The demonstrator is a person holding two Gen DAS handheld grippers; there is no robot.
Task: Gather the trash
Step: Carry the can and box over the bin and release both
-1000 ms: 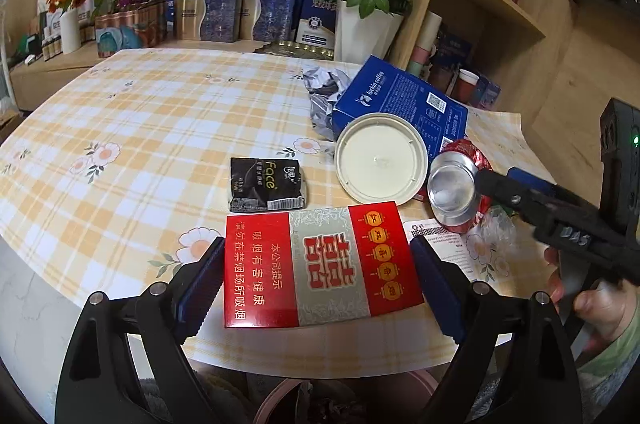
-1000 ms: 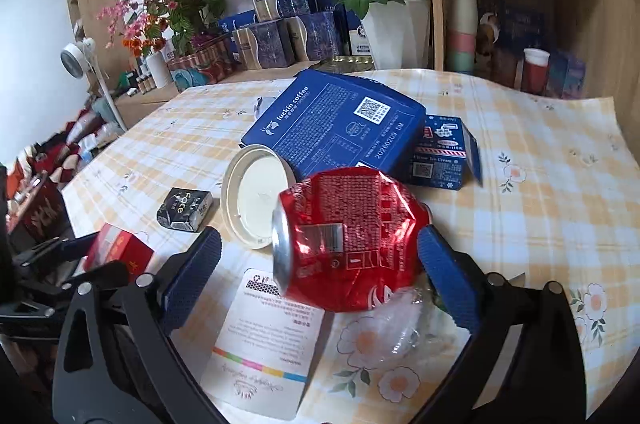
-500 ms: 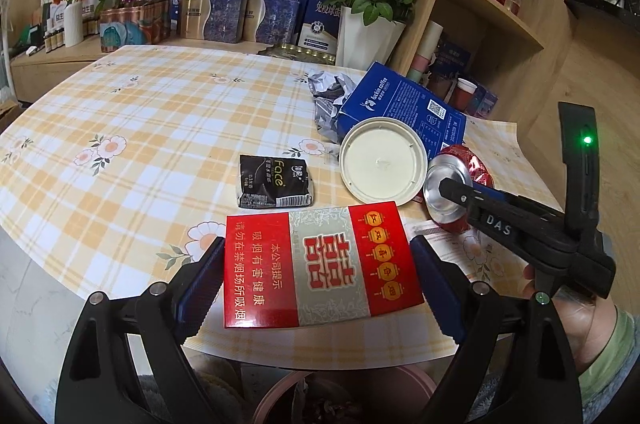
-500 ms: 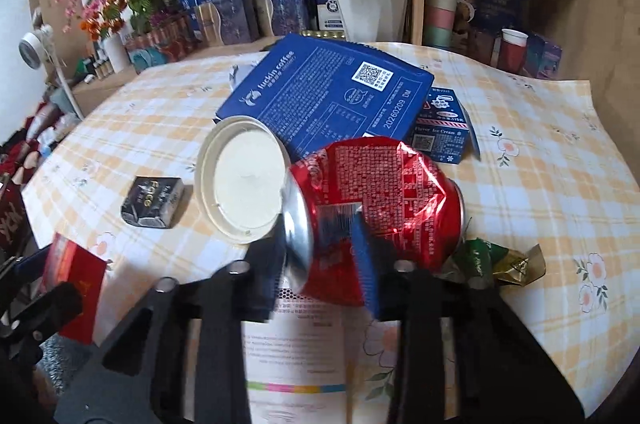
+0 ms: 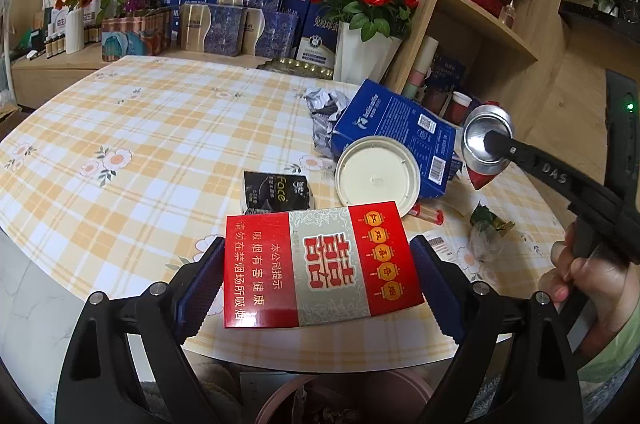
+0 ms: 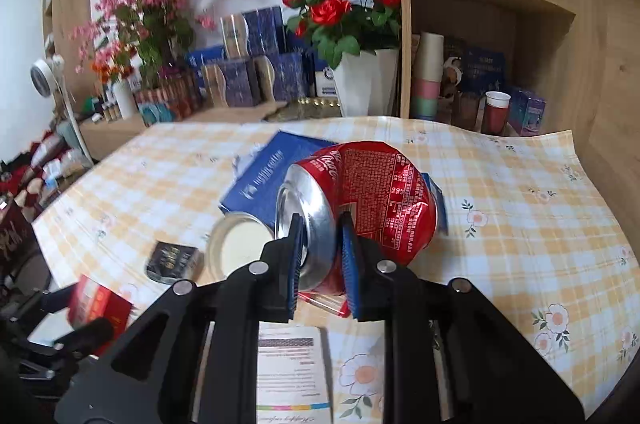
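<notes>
Crushed red can (image 6: 372, 200) pinched in right gripper (image 6: 320, 252), above table (image 6: 520, 192).

Checked table (image 5: 120, 128) bears white lid (image 5: 376, 170), blue bag (image 5: 394, 122), black packet (image 5: 276, 192).

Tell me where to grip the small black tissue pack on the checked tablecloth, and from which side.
Take the small black tissue pack across its two short ends, coming straight down from above. It lies flat on the tablecloth, low and soft-looking, so a side approach would probably slide it. The red cigarette carton crowds its near edge.
</notes>
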